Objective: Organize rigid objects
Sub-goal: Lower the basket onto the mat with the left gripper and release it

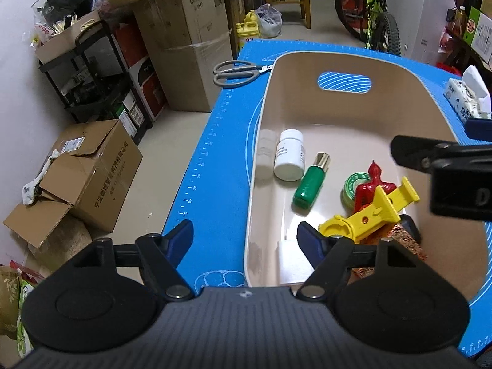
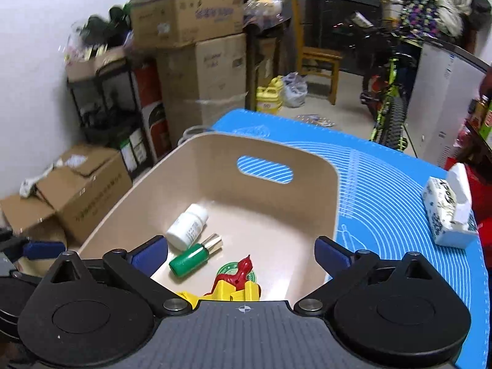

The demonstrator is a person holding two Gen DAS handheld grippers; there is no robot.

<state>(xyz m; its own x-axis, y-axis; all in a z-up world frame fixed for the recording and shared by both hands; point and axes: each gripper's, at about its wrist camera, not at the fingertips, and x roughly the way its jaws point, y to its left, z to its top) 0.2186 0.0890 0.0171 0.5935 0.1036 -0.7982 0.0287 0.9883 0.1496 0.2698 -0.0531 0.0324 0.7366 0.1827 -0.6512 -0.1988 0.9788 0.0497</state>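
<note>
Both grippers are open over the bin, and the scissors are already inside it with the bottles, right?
Not quite. The scissors lie outside the bin, on the blue mat by its far left corner, as the left wrist view shows. The rest holds: left gripper and right gripper are open, and the white bottle and green bottle are inside.

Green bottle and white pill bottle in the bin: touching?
Apart. The left wrist view shows a strip of bin floor between the green bottle and the white pill bottle.
</note>
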